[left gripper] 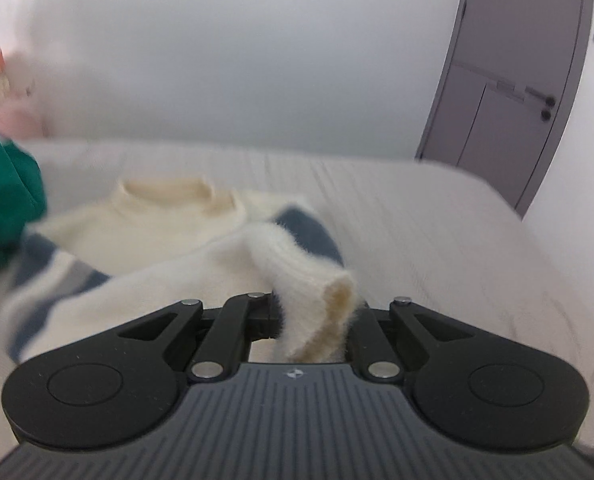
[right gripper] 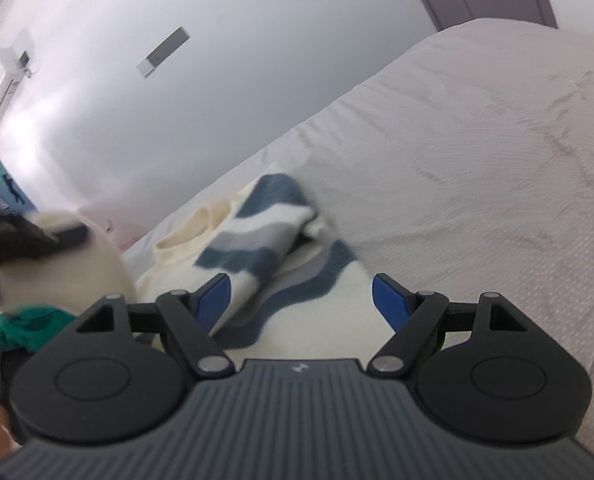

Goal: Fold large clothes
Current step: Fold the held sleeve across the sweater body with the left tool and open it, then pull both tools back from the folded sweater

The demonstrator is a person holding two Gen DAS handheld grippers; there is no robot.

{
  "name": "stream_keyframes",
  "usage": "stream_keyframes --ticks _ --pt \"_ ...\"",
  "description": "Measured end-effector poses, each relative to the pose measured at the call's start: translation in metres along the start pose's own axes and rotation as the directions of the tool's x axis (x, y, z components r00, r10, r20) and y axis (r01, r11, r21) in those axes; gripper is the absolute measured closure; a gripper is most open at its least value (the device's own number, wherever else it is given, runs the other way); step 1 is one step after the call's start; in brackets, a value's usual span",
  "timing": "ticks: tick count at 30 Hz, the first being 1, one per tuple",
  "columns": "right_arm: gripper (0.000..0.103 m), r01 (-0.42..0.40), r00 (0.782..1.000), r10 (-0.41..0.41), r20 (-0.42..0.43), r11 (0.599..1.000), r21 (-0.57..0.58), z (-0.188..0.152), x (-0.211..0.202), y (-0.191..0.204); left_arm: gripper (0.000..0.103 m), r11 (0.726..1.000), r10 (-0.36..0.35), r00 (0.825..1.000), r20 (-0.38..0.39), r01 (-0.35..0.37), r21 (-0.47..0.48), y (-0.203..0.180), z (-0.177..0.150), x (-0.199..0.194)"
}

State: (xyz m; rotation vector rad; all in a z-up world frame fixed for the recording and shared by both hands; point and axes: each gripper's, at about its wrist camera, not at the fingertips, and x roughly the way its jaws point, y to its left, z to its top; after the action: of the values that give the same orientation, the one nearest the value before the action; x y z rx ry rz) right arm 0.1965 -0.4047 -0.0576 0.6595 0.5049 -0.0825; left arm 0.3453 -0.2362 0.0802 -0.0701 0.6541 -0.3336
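While the left gripper (left gripper: 317,316) is clamped on the cream cuff (left gripper: 329,312) of the sweater (left gripper: 157,232), only the left wrist view shows that grip: the sleeve runs from the body up into the closed jaws, fingers hidden by the knit. Sweater lies on the white bed (left gripper: 437,220), collar toward the wall, blue and grey stripes at the edges. Green garment (left gripper: 5,208) sits at far left, grey door (left gripper: 509,92) at right.

Right wrist view adds the other side: right gripper (right gripper: 301,300) spread wide, blue pads (right gripper: 391,300) bare, nothing between them, hovering over the striped sweater. A striped sleeve (right gripper: 257,232) is folded across the body. Left gripper shows as a dark blur at the left edge.
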Motion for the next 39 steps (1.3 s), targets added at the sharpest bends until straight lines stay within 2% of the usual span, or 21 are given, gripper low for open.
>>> stream_keyframes --ticks 5,8,9,11,12,13,16,19,27,32,36,39 --pt "0.024 0.02 1.0 -0.02 0.001 1.0 -0.002 -0.001 0.008 -0.008 0.094 0.999 -0.036 0.997 -0.073 0.035 -0.005 -0.001 -0.017 0.05" --pt "0.024 0.04 0.999 -0.04 0.006 0.999 -0.03 -0.002 0.015 -0.006 0.093 0.998 -0.056 0.994 -0.09 0.056 -0.006 0.005 -0.022 0.068" --pt "0.024 0.045 0.999 -0.045 0.002 0.998 -0.031 -0.003 0.018 -0.007 0.09 0.998 -0.067 0.994 -0.091 0.067 -0.011 0.008 -0.026 0.069" --pt "0.024 0.051 0.999 -0.051 0.001 0.998 -0.025 -0.003 0.021 -0.011 0.07 0.995 -0.094 0.99 -0.104 0.092 -0.023 0.015 -0.033 0.073" --pt "0.024 0.066 0.998 -0.066 0.006 0.997 -0.027 -0.002 0.023 -0.011 0.049 0.994 -0.109 0.988 -0.108 0.106 -0.038 0.017 -0.032 0.075" --pt "0.024 0.081 0.997 -0.081 0.01 0.996 -0.028 -0.002 0.025 -0.012 0.039 0.992 -0.118 0.987 -0.107 0.113 -0.049 0.024 -0.034 0.076" --pt "0.024 0.093 0.996 -0.092 0.013 0.996 -0.018 -0.001 0.027 -0.016 0.038 0.989 -0.14 0.985 -0.097 0.134 -0.06 0.027 -0.041 0.061" --pt "0.024 0.096 0.995 -0.096 0.017 0.995 -0.024 -0.002 0.025 -0.015 0.038 0.988 -0.141 0.987 -0.077 0.135 -0.074 0.032 -0.047 0.029" --pt "0.024 0.092 0.995 -0.088 0.048 0.992 -0.086 -0.006 0.01 -0.002 0.034 0.995 -0.056 0.997 -0.043 0.052 -0.089 0.071 -0.076 -0.063" --pt "0.024 0.083 0.996 -0.083 -0.007 0.993 -0.08 -0.009 0.011 -0.001 0.034 0.989 0.026 0.998 -0.058 -0.034 -0.142 0.11 -0.108 -0.116" --pt "0.024 0.078 0.993 -0.082 -0.087 0.996 -0.047 -0.013 0.013 -0.003 0.034 0.964 0.069 0.992 -0.105 -0.093 -0.249 0.151 -0.144 -0.142" --pt "0.024 0.106 0.986 -0.111 -0.127 0.993 -0.049 -0.017 0.011 -0.002 0.034 0.929 0.094 0.986 -0.138 -0.136 -0.343 0.183 -0.176 -0.155"
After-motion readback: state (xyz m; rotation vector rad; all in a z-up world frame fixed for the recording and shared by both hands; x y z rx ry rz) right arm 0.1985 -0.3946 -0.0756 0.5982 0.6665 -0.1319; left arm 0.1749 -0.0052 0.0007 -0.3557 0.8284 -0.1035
